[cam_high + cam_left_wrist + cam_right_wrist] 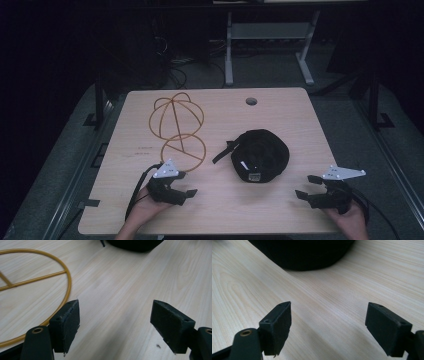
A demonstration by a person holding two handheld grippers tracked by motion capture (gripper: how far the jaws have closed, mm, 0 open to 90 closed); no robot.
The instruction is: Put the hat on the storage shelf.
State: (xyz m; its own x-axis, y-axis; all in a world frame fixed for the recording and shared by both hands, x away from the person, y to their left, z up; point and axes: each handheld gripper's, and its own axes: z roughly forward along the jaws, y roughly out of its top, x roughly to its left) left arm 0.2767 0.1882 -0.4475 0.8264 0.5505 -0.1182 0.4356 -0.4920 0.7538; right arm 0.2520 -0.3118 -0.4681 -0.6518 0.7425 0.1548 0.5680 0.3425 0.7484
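While both jaw pairs are held spread and empty, one black cap (260,155) is seen at frame centre, its strap pointing left. One yellow wire frame (177,127) lies upper left, long axis vertical. Left gripper (181,196) and right gripper (306,187) flank the bottom.

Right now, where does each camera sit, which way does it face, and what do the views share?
High view: above the person's side, looking forward and down at the table, black cap, wire frame; both hands, left gripper, right gripper.
Left gripper view: on the left gripper, along open jaws toward the frame and cap.
Right gripper view: on the right gripper, open jaws facing the cap.
Shared: cap, tabletop.
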